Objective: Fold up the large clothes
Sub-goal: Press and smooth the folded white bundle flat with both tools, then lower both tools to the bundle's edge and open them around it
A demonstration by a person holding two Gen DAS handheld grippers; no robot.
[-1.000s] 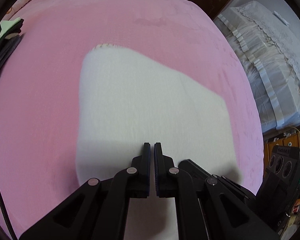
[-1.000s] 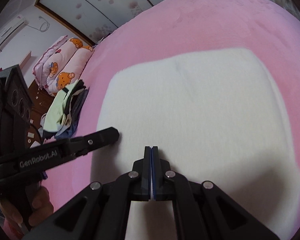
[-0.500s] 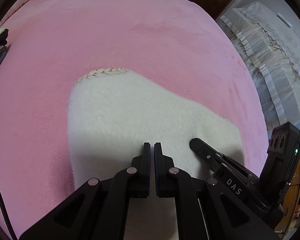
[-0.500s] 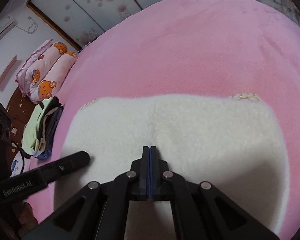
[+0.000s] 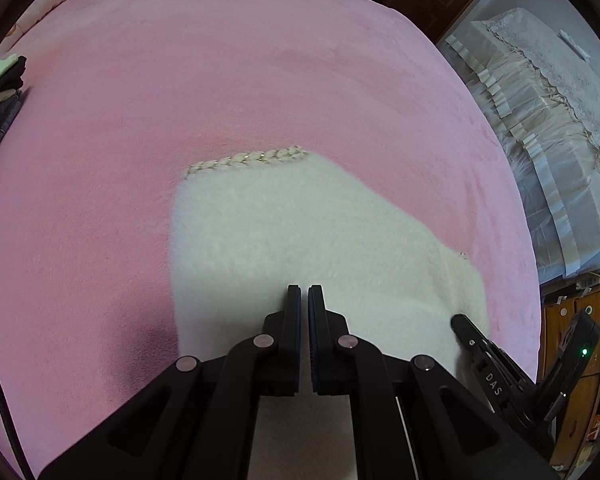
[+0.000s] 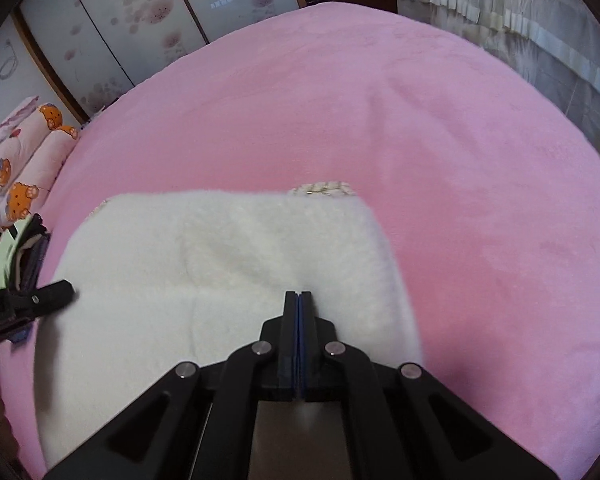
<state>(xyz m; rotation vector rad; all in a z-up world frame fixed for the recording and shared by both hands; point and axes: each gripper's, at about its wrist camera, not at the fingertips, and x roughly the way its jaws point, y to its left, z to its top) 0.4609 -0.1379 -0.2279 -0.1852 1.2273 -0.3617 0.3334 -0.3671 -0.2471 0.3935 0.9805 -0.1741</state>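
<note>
Pink bed (image 5: pixel 180 92) under everything. We have brought both hands down over the folded white fleece garment (image 5: pixel 300 240), now smaller in view with braided trim (image 5: pixel 244 159) at 12 o'clock; fold looks done, we're smoothing. Left gripper (image 5: pixel 304 294) and right gripper (image 6: pixel 298 300) pressed together, empty, above the fluffy pile.
</note>
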